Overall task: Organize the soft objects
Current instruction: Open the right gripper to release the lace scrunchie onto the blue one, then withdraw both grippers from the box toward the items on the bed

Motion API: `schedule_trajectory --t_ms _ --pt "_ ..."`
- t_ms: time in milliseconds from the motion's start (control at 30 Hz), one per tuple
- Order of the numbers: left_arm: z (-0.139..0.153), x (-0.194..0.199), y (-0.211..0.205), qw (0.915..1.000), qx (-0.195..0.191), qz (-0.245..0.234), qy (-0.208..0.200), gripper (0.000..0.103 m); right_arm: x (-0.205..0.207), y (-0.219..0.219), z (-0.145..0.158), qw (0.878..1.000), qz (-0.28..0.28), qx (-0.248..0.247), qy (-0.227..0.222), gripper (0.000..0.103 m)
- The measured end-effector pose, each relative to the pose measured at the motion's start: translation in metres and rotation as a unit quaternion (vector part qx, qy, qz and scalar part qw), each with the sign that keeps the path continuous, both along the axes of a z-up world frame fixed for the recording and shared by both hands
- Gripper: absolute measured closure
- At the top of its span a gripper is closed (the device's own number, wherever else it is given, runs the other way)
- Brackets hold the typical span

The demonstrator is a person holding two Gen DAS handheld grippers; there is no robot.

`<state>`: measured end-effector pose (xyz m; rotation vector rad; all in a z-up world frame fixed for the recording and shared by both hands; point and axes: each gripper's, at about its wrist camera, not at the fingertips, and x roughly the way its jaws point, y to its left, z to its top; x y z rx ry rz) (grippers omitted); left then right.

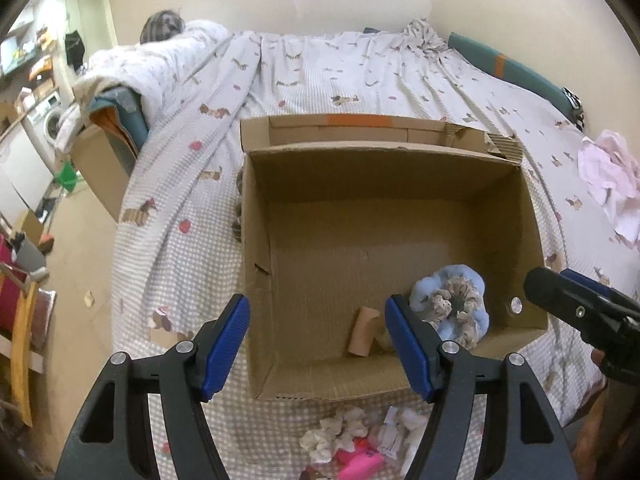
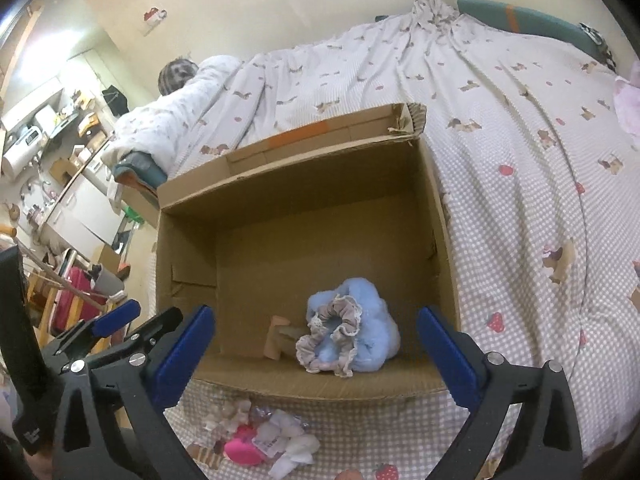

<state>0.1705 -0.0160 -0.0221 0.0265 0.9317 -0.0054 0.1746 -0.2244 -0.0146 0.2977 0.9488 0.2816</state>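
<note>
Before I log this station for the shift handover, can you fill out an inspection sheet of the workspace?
Surface: bed sheet, checked with a dog print, wrinkled.
Job's things: cardboard box open on the bed; blue scrunchie and beige scrunchie inside, beside a cardboard tube.
Clutter: small pile of soft items in front of the box; pink cloth at the right.
Grippers: left gripper and right gripper both open, holding nothing.
Cables: nothing seen.
Surroundings: washing machine, shelves, floor clutter at left.
</note>
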Motion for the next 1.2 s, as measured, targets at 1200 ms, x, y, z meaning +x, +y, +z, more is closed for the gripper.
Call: schedule_trajectory --t_ms 1200 --pt "-0.015 -0.078 0.015 0.9987 -0.013 0.026 0.043 0.036 -0.066 -0.017 -0.009 1.0 -0.002 -0.012 0.015 0.0"
